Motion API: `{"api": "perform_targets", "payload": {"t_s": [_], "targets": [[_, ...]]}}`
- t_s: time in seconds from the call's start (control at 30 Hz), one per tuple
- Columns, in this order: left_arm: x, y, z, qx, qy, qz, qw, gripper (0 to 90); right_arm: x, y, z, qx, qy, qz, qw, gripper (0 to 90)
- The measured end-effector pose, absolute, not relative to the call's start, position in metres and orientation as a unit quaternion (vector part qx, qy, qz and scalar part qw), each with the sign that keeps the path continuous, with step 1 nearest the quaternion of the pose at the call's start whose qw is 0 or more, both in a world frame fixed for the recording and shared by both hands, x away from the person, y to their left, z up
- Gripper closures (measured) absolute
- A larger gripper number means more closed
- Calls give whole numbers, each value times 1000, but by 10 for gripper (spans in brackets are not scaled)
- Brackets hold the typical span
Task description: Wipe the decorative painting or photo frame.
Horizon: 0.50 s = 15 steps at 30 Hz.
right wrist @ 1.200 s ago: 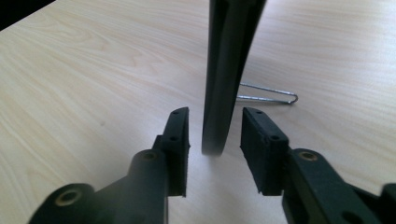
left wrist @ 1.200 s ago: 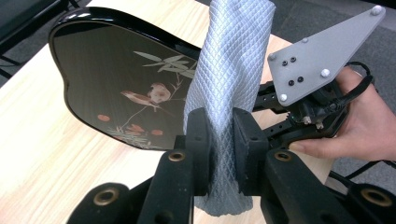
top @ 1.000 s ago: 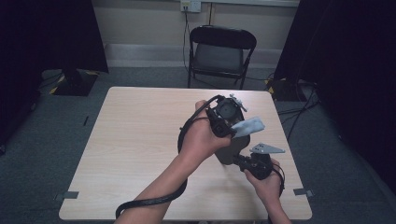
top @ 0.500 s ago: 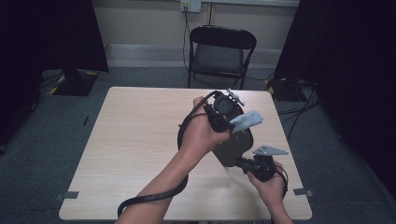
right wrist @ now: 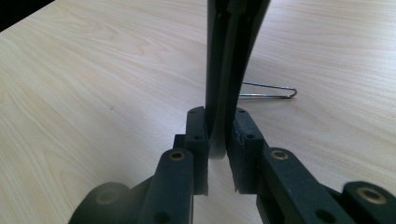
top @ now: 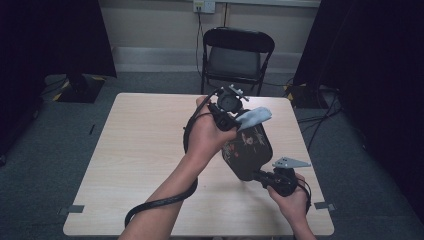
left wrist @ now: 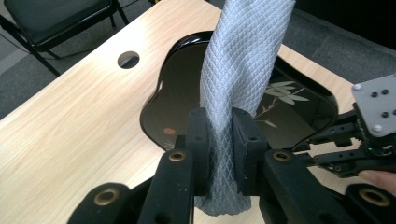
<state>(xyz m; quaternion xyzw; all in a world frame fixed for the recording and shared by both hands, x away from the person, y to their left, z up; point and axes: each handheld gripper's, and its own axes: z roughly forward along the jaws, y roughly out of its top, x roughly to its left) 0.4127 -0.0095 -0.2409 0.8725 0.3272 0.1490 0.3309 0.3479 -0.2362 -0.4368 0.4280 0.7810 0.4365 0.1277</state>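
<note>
Left tool [left wrist: 218,140] clamped tight on a grey quilted cloth [left wrist: 243,65], cloth draped down over the black lacquered tray [left wrist: 177,98]. Right tool [right wrist: 216,140] pinched on the tray's rim, edge-on between the pads. Tray [top: 247,150] tilted up above the right half of the wooden surface [top: 140,145], with a pale leaf pattern on its inner face. Thin metal wire loop [right wrist: 271,91] flat on the surface beyond the tray. Black folding chair [top: 237,55] behind the far edge.
</note>
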Motion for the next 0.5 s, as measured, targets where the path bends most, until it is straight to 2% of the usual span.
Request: {"api": "perform_targets", "payload": {"t_s": [0.5], "targets": [[424,-3,-249,857,365,162,327,791,346,-242,-437,421,786,435,121,800]]}}
